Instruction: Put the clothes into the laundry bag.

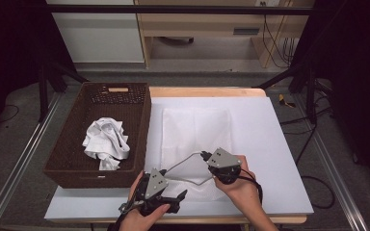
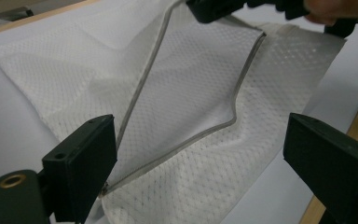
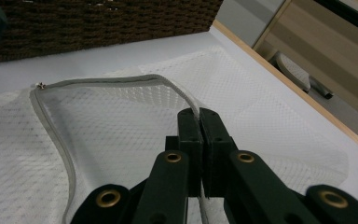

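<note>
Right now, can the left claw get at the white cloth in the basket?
Probably yes. The left claw stands open and holds nothing, right beside the brown basket, which has no lid. The crumpled white cloth lies uncovered inside; only the near basket wall must be cleared.

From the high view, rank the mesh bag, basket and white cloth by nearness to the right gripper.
1. Mesh bag: its zipper edge is pinched by the right gripper.
2. Basket: to the left.
3. White cloth: inside the basket, farther left.
</note>
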Motion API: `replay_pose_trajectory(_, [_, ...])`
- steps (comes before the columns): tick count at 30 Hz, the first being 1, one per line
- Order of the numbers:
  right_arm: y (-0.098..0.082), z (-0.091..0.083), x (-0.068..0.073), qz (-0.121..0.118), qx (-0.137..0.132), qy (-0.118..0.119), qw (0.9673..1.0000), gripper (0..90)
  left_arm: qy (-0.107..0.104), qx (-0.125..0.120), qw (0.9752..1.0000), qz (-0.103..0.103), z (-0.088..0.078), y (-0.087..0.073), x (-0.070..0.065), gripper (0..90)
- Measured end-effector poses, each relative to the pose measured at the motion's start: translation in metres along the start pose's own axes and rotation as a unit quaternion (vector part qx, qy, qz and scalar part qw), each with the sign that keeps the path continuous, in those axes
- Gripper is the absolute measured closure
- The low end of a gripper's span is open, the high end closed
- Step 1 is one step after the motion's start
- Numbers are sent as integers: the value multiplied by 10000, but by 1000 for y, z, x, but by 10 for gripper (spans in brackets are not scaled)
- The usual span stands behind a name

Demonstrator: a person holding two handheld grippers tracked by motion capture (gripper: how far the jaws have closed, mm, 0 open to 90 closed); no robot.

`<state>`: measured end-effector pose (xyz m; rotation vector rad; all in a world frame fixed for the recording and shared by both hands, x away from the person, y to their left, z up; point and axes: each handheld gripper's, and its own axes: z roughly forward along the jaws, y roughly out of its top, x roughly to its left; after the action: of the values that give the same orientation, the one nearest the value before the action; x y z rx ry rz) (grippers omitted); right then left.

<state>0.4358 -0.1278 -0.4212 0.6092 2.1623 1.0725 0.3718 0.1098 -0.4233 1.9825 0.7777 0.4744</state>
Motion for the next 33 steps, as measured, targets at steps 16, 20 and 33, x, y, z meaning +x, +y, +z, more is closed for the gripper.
replay_pose_trajectory(16, [-13,3,-3,-1,100,116,9999,873,1264,1164,9847,-282,-64,88,124,62])
replay_pose_trajectory(20, [-16,5,-1,-72,166,205,9996,866,1803,1691,9664,-700,-51,78,173,75])
replay_pose_trajectory(33, [-18,5,-4,-100,161,303,9994,853,2132,2664,9304,-1338,1,28,233,65])
